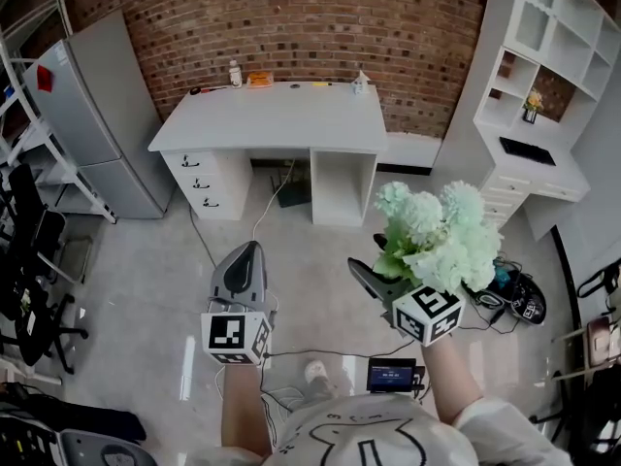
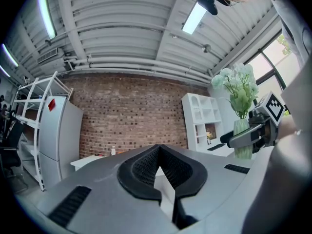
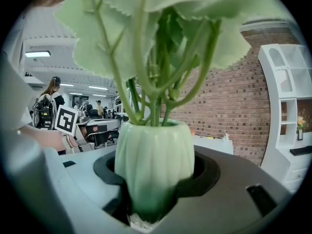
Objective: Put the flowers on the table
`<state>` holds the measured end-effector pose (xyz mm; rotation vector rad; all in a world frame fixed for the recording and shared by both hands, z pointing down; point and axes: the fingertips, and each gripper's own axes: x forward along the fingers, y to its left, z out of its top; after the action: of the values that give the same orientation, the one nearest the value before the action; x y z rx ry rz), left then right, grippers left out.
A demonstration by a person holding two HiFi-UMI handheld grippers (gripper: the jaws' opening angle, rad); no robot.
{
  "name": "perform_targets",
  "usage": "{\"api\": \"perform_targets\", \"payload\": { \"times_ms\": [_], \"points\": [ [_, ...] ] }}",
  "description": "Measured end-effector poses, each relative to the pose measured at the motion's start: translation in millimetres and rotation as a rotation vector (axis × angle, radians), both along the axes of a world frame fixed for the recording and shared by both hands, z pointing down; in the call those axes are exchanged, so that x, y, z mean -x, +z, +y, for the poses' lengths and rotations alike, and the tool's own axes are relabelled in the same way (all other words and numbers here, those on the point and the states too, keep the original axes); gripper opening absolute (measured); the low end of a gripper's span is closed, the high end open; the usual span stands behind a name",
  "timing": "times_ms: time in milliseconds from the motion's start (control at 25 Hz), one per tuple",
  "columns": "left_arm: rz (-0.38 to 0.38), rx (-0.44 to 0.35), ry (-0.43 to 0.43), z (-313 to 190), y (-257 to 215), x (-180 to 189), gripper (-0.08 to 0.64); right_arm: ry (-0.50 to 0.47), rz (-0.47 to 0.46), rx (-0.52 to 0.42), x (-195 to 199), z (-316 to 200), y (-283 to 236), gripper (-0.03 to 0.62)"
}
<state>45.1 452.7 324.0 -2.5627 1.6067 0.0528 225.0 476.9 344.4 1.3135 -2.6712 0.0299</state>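
1. A red brick wall (image 1: 291,17) is seen along the far side of the room.
2. A grey refrigerator (image 1: 97,115) is stood at the far left, with a white metal rack (image 1: 60,178) just beside it.
3. A white shelf unit (image 1: 548,66) is set at the far right; a small potted plant (image 1: 531,107) is kept in one compartment.
4. Black office chairs (image 1: 34,260) are gathered at the left edge.
5. A white cable (image 1: 273,195) is trailed over the grey floor (image 1: 146,289), and a small device with a lit screen (image 1: 391,373) is laid on the near floor.
6. A long ceiling lamp (image 2: 194,17) is lit overhead.

A red brick wall (image 1: 291,17) stood behind a white desk (image 1: 272,115) with drawers. A grey refrigerator (image 1: 97,115) was at its left, a white shelf unit (image 1: 543,56) at its right. The floor (image 1: 146,289) was pale grey. A strip lamp (image 2: 194,17) shone overhead.
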Motion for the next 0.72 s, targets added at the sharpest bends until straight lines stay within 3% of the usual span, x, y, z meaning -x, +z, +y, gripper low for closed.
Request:
{"api": "perform_targets", "payload": {
  "times_ms": [440, 720],
  "points": [
    [-0.017, -0.015, 0.046, -87, -4, 18, 0.009, 0.018, -0.048, -0.023, 31, -89, -11, 0.27],
    [-0.004, -0.013, 0.018, -123, -2, 39, 0.009, -0.004, -0.041, -0.018, 48, -131, -14, 0.27]
  ]
}}
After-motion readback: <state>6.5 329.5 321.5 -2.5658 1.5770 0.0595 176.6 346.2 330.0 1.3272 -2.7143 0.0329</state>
